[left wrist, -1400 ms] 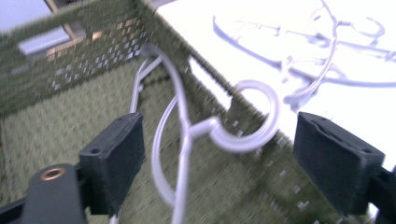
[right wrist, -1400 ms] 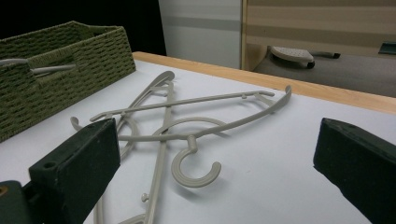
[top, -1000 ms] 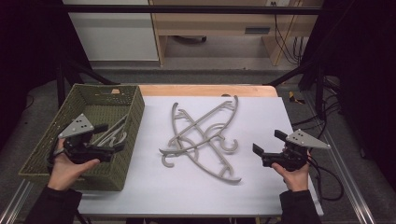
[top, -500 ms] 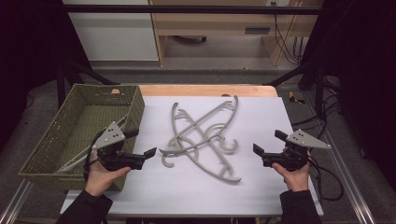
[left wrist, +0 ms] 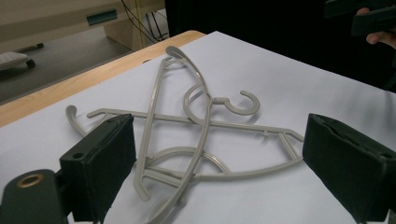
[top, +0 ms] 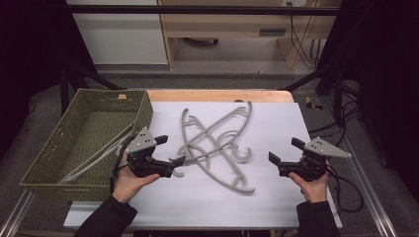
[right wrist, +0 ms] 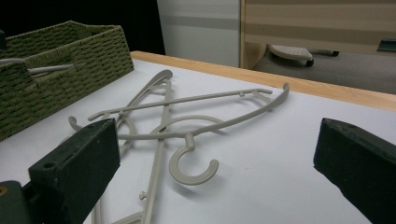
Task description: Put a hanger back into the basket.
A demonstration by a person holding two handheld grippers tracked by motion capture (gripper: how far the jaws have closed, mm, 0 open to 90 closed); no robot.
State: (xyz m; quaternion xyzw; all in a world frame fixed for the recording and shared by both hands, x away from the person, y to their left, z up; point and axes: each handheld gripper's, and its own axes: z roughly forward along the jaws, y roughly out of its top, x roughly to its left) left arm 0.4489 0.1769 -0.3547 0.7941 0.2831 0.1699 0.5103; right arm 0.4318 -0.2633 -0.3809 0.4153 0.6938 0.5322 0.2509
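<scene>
High view: crossed hangers (top: 217,143) lie flat, long axes diagonal across table.

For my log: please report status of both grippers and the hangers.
Left gripper open, beside crossed hangers. Right gripper open, apart. One hanger in basket. Nothing blocks.
</scene>
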